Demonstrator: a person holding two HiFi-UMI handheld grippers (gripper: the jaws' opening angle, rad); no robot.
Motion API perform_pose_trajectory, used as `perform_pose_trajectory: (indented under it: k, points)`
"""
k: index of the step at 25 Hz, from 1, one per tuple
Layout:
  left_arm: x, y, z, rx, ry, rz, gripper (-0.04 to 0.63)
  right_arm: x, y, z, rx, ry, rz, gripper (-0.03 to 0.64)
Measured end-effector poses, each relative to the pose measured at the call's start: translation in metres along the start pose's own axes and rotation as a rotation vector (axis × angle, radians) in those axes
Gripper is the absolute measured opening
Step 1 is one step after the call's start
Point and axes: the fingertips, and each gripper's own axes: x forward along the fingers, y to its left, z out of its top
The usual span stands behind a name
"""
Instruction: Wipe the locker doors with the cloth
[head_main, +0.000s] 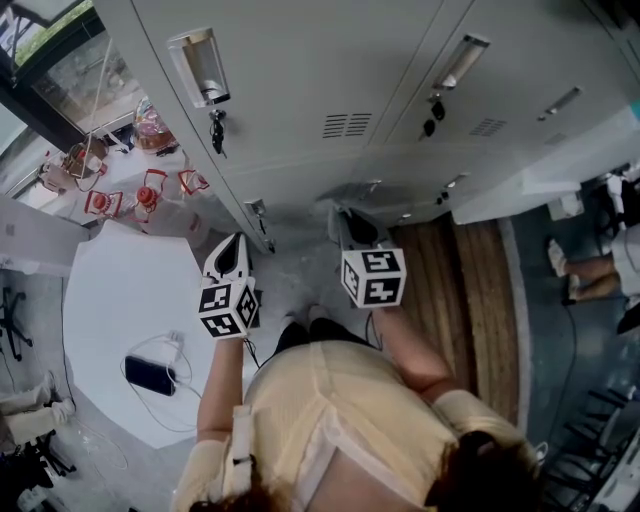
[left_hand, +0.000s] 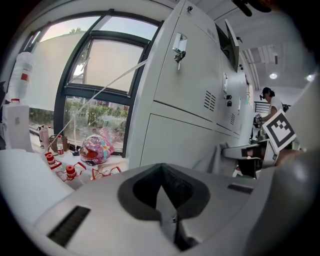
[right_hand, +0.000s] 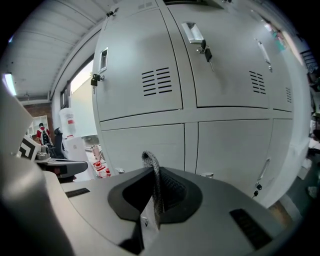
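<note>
Facing the locker doors (right_hand: 145, 75), right gripper (right_hand: 155, 202) pinches the grey cloth (right_hand: 150, 161); left gripper (left_hand: 166, 205) clenched, empty.

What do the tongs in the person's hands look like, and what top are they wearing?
The left tongs and right tongs have smooth pale grey shells with dark grey insides. Each carries a white cube printed with black square markers. The person wears a pale yellow short-sleeved top.

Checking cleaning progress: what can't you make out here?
Cloth: right gripper view shows only a strip; the right gripper hides the rest behind its shut jaws and body.
Lower locker doors: head view squashes them steeply; the right gripper covers part.
Dirt on doors: too fine in any view.
</note>
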Motion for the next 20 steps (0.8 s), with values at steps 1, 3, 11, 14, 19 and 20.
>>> perform_pose_trajectory:
  k: [1,3,11,14,19,20]
  points:
    - [-0.002,-0.001,0.002,0.005,-0.002,-0.004,-0.008,-0.003,0.002,0.002,0.001,-0.005,0.005,0.017]
    - [-0.006,-0.003,0.005,0.012,-0.004,-0.011,-0.008,-0.008,0.006,0.006,0.003,-0.014,0.016,0.017]
    - [-0.024,-0.010,0.029,0.087,-0.041,-0.013,-0.008,-0.032,0.020,0.028,0.000,-0.068,0.052,0.017]
    - [-0.032,-0.012,0.040,0.101,-0.061,-0.015,-0.008,-0.041,0.021,0.034,0.004,-0.087,0.060,0.017]
    - [-0.041,-0.018,0.053,0.099,-0.081,-0.031,-0.008,-0.052,0.024,0.045,-0.003,-0.115,0.074,0.017]
    - [-0.042,-0.020,0.055,0.098,-0.084,-0.035,-0.008,-0.054,0.025,0.046,-0.002,-0.120,0.077,0.017]
